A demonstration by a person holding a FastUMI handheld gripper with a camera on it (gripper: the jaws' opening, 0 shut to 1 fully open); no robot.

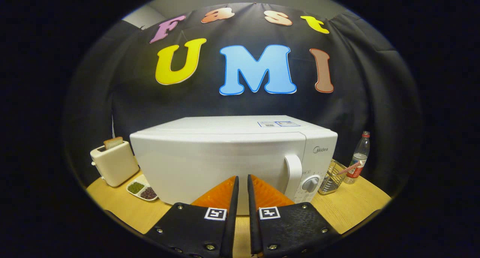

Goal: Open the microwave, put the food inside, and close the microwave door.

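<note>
Standing on the wooden table (348,209), the white microwave (232,156) has its door closed, just ahead of the gripper (242,183), whose fingers sit nearly together, holding nothing. Toaster (113,161) left; wire basket (333,177), bottle (359,157) right.

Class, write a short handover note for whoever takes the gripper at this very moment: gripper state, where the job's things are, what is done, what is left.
Gripper: fingers nearly together, holding nothing, just in front of the microwave.
Microwave: on the wooden table, door shut; handle beyond the fingers, to their right.
Nearby: toaster with bread, divided dish, wire basket, bottle.
Done: nothing yet.
Left: open the door, put the food in, close it.
</note>
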